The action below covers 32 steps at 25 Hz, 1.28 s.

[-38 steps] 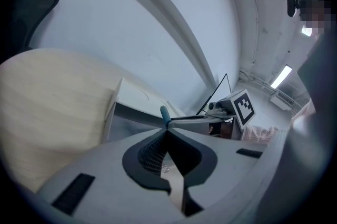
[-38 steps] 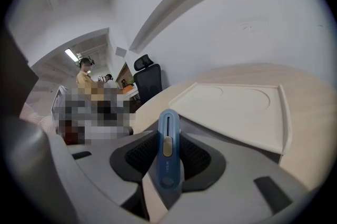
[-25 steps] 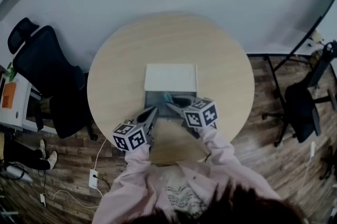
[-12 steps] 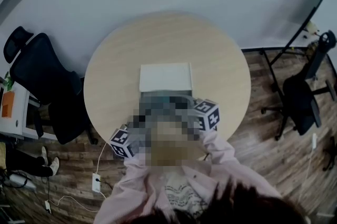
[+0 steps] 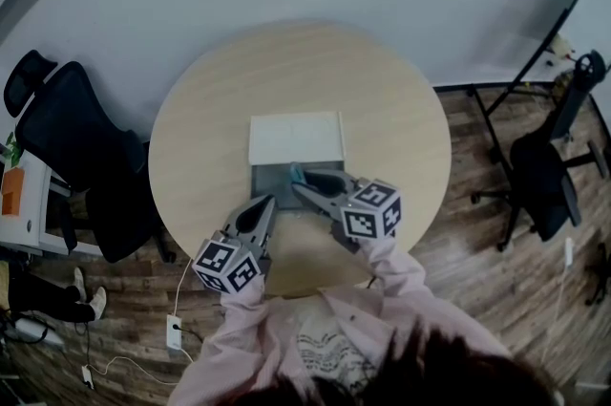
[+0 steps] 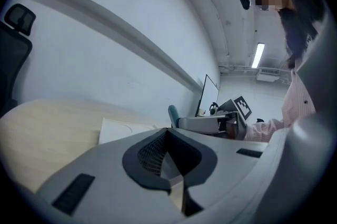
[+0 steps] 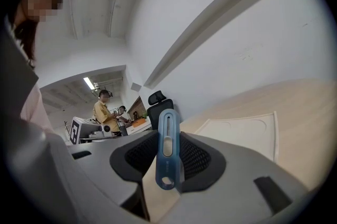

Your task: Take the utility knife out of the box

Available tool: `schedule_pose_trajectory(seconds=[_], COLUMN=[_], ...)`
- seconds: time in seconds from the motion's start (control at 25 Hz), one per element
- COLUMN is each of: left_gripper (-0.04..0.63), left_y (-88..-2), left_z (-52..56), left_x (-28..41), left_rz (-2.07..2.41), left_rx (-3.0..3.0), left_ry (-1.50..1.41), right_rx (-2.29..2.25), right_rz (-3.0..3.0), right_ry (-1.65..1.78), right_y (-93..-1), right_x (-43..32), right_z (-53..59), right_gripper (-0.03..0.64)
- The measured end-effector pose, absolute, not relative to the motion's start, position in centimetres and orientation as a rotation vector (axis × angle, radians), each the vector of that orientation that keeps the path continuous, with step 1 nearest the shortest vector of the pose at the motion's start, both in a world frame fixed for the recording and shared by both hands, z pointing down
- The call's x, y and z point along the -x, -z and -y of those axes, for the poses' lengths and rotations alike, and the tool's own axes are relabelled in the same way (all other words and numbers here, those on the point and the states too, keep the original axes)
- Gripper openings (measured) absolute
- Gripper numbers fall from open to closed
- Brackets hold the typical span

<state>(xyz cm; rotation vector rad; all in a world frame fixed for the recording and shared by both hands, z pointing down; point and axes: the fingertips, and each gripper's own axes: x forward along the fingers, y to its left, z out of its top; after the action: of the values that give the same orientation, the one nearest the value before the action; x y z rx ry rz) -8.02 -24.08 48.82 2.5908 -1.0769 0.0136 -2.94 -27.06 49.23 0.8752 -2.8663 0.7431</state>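
On my far left in the head view stands a black office chair (image 5: 76,137), beside the round pale wooden table (image 5: 382,98). My left gripper (image 5: 264,206) hangs over the table's near edge. Its own view shows what the head camera cannot: the jaws of the left gripper (image 6: 168,136) are pinched together with nothing between them. Next comes the open cardboard box, white lid laid flat behind a grey tray (image 5: 296,138). From above, only a teal sliver of the slim blue plastic utility knife (image 5: 297,173) shows over the grey tray. The right gripper (image 5: 302,190) holds it. In the right gripper view the pads clamp the knife (image 7: 167,154) upright, with the white lid (image 7: 242,130) lying beyond.
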Motion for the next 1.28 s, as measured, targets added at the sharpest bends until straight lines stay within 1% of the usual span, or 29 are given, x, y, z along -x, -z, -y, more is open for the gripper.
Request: schedule_pose_trajectory(seconds=[0.72,1.28], left_gripper=[0.006,0.006], left_y=[-47.3,-47.2], left_z=[23.3,23.1], left_x=[8.0,7.9], left_rz=[1.081,1.081], left_rx=[-2.647,-2.641], left_ry=[0.012,-0.001], right_rx=[-0.824,-0.817], right_rz=[2.913,2.918], right_ry=[-0.597,-0.597], right_y=[-47.5,-47.3], right_x=[2.8,2.7], right_z=[25.6,25.3], right_gripper=[0.129,0.129])
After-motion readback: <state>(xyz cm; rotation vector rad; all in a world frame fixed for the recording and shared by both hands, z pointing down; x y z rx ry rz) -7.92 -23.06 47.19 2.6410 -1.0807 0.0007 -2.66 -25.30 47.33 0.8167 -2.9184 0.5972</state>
